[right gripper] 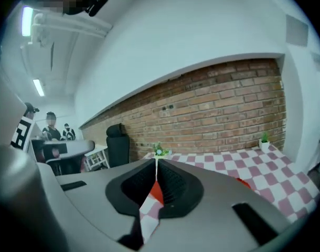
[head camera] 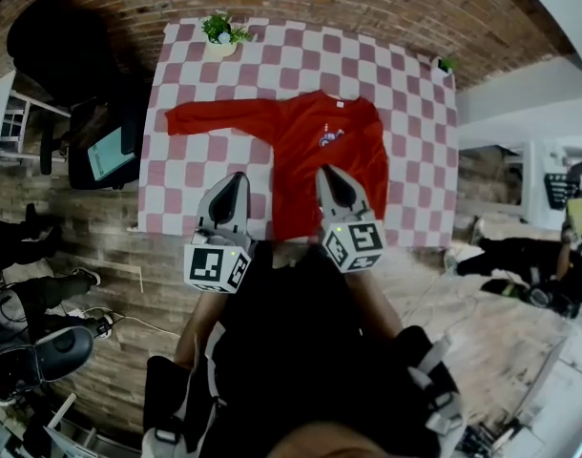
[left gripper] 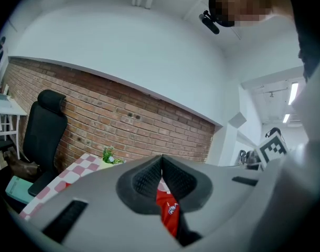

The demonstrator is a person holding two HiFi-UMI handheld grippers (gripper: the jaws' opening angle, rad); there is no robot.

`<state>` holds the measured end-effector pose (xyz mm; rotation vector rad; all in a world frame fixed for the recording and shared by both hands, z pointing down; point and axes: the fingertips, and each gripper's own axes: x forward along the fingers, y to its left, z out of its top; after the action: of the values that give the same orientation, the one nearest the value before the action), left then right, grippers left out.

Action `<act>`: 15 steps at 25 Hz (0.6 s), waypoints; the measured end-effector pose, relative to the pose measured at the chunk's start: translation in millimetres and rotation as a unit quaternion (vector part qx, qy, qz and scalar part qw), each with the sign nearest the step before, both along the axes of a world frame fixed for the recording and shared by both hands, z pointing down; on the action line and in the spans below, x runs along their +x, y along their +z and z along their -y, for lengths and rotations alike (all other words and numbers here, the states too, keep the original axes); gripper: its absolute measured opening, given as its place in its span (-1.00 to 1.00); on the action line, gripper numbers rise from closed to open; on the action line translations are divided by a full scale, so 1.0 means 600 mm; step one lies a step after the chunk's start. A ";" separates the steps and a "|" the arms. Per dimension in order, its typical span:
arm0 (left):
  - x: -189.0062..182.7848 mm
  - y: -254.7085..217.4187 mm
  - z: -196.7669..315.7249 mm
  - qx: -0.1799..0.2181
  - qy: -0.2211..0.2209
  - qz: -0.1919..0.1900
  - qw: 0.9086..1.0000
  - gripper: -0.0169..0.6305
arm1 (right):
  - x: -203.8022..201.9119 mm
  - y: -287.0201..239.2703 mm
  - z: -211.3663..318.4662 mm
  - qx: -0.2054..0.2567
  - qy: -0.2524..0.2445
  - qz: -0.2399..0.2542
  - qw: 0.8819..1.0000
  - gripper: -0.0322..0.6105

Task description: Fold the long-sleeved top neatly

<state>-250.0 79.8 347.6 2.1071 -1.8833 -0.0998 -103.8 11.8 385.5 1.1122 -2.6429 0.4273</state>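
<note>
The red long-sleeved top (head camera: 315,156) lies flat on the pink-and-white checked table (head camera: 410,113), collar toward the brick wall, one sleeve (head camera: 210,117) stretched out to the left. No sleeve shows spread out on its right side. Both grippers hang in the air above the table's near edge, apart from the cloth. My left gripper (head camera: 239,179) is shut with nothing in it; past its tips (left gripper: 161,157) a strip of the top (left gripper: 168,214) shows. The jaws of my right gripper (head camera: 327,172) meet at the tip (right gripper: 156,161), empty, with red cloth (right gripper: 156,192) behind them.
A small potted plant (head camera: 219,31) stands at the table's far left corner, a smaller one (head camera: 446,65) at the far right. A black office chair (head camera: 57,46) and a side stand with a screen (head camera: 105,151) are left of the table. People sit low at both sides.
</note>
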 end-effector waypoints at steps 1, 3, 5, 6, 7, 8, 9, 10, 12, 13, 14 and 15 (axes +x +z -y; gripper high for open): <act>-0.002 -0.002 0.000 0.001 0.000 0.001 1.000 -0.92 | -0.001 -0.025 -0.003 0.015 0.003 0.008 1.000 -0.86; -0.005 -0.004 -0.002 0.002 0.000 0.002 1.000 -0.92 | -0.003 -0.068 -0.013 0.039 0.004 0.027 0.999 -0.87; -0.007 -0.003 -0.004 0.001 -0.001 0.002 1.000 -0.92 | -0.007 -0.102 -0.024 0.053 -0.001 0.044 0.998 -0.88; -0.008 -0.003 -0.006 0.001 -0.001 0.002 1.000 -0.92 | -0.009 -0.113 -0.029 0.056 -0.005 0.050 0.997 -0.88; -0.010 -0.003 -0.007 0.001 -0.002 0.002 1.000 -0.92 | -0.012 -0.122 -0.034 0.059 -0.009 0.053 0.997 -0.88; -0.012 -0.003 -0.009 0.002 -0.002 0.002 1.000 -0.92 | -0.015 -0.129 -0.038 0.062 -0.012 0.055 0.996 -0.88; -0.014 -0.003 -0.010 0.002 -0.003 0.002 1.000 -0.92 | -0.019 -0.135 -0.041 0.064 -0.016 0.056 0.996 -0.88; -0.016 -0.003 -0.012 0.002 -0.003 0.002 1.000 -0.92 | -0.022 -0.139 -0.044 0.066 -0.020 0.056 0.996 -0.88; -0.023 -0.002 -0.014 0.001 -0.007 0.004 1.000 -0.92 | -0.029 -0.145 -0.049 0.069 -0.025 0.055 0.996 -0.88; -0.029 -0.003 -0.015 0.001 -0.013 0.006 1.000 -0.92 | -0.033 -0.146 -0.051 0.070 -0.026 0.053 0.996 -0.88; -0.037 -0.003 -0.016 0.001 -0.022 0.009 1.000 -0.92 | -0.035 -0.147 -0.053 0.070 -0.027 0.051 0.996 -0.88; -0.046 -0.003 -0.017 0.003 -0.033 0.009 0.999 -0.92 | -0.038 -0.147 -0.055 0.071 -0.027 0.049 0.996 -0.88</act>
<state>-277.7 90.0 345.5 2.0564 -1.9660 -0.1006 -126.5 44.7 297.6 1.0817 -2.8205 0.2952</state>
